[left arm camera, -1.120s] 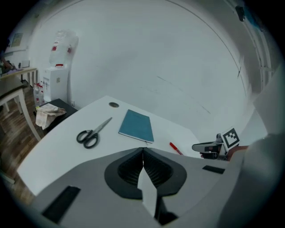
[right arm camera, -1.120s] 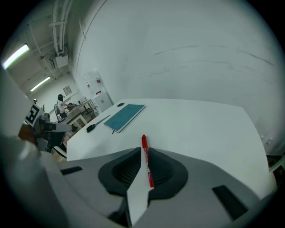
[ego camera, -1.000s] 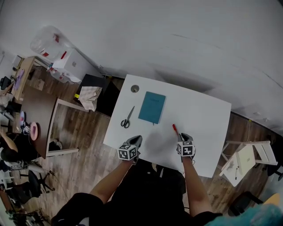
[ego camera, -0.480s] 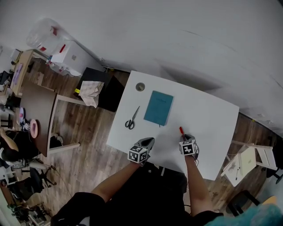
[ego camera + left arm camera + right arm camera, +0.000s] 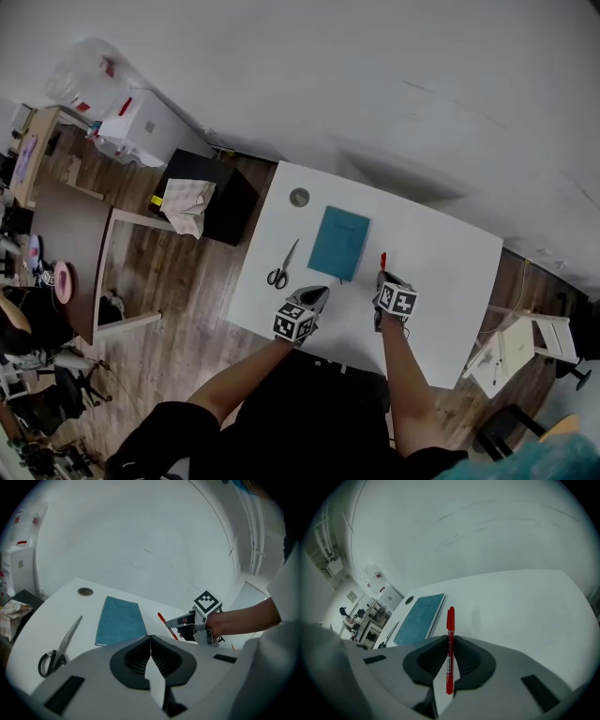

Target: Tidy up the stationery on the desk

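Just right of the flat teal rectangular notebook (image 5: 338, 242), the right tool (image 5: 383, 279) is clamped on a slim red plastic marker pen (image 5: 450, 634). The pen has a pale printed label on its barrel, and one end juts forward past the jaws over the white bench (image 5: 441, 272). Left of the notebook lie black-handled metal scissors (image 5: 280, 267). Near the notebook's front edge, the left tool (image 5: 151, 644) has its jaws pressed together, nothing between them.

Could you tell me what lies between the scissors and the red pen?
The teal notebook lies there, flat on the desk; the head view shows it.
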The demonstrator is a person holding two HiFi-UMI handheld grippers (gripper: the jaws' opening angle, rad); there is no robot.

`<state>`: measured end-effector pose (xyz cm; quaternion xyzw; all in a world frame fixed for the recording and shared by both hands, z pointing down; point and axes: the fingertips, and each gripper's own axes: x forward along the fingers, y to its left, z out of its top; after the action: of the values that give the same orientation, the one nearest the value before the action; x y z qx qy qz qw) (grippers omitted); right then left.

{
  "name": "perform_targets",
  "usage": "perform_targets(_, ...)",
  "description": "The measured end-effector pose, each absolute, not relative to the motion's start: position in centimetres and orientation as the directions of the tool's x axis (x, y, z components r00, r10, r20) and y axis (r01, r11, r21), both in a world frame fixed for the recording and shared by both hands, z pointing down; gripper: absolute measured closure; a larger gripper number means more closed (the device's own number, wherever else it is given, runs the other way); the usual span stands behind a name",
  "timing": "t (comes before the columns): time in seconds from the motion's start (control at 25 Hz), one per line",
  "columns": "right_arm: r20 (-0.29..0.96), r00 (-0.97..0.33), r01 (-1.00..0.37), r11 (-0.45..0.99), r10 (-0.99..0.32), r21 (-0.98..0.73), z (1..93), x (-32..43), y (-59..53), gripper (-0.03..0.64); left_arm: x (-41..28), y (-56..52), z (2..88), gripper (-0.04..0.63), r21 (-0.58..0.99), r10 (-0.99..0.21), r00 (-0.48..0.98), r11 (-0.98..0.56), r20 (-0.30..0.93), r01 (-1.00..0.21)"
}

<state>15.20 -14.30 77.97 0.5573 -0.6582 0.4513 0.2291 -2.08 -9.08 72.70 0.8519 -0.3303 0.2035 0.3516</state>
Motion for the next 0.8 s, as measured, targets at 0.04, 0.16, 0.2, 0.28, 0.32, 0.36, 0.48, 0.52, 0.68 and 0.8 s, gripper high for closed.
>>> perform_targets(0.04,0.804,-0.265,-0.939,-0.049,-0.533,-0.342,78.0,14.8,-15.1,0.555,-2.1,-9.4,72.6,0.581,0.469,-0.419,0.705,-0.537,0.573,-0.701)
perform_targets(0.16,0.798,-0.242,-0.922,-0.126,-0.552,-0.366,78.5,13.6,-17.2,0.555,-2.3,-9.9,72.3,0.581,0.482,-0.398,0.731,-0.563,0.554,-0.671)
perform_targets(0.2,0.798,-0.235,-0.914,-0.153,-0.556,-0.375,78.7,13.2,-17.8,0.555,-2.4,-10.1,72.3,0.581,0.484,-0.390,0.736,-0.569,0.553,-0.665)
perform_targets(0.28,0.804,-0.219,-0.908,-0.187,-0.553,-0.375,79.2,12.7,-18.9,0.555,-2.8,-10.5,72.6,0.581,0.489,-0.380,0.740,-0.571,0.555,-0.659)
perform_targets(0.32,0.809,-0.209,-0.909,-0.197,-0.549,-0.368,79.5,12.5,-19.2,0.555,-3.1,-10.7,72.8,0.581,0.493,-0.377,0.741,-0.569,0.555,-0.658)
perform_targets(0.36,0.815,-0.197,-0.910,-0.209,-0.545,-0.359,79.8,12.5,-19.5,0.554,-3.3,-10.9,72.9,0.581,0.496,-0.375,0.742,-0.567,0.556,-0.658)
perform_targets(0.48,0.831,-0.161,-0.901,-0.264,-0.533,-0.344,80.5,12.7,-19.8,0.554,-4.0,-11.3,73.2,0.581,0.515,-0.362,0.748,-0.557,0.555,-0.652)
perform_targets(0.52,0.836,-0.152,-0.896,-0.283,-0.528,-0.342,80.8,12.7,-19.9,0.554,-4.2,-11.4,73.4,0.581,0.521,-0.356,0.751,-0.555,0.556,-0.648)
perform_targets(0.68,0.844,-0.122,-0.886,-0.326,-0.522,-0.330,81.5,12.6,-20.0,0.554,-5.1,-11.9,74.0,0.581,0.527,-0.346,0.753,-0.553,0.559,-0.645)
perform_targets(0.8,0.841,-0.107,-0.887,-0.332,-0.530,-0.322,81.4,12.5,-19.9,0.554,-5.9,-11.9,74.2,0.581,0.537,-0.343,0.754,-0.543,0.561,-0.646)
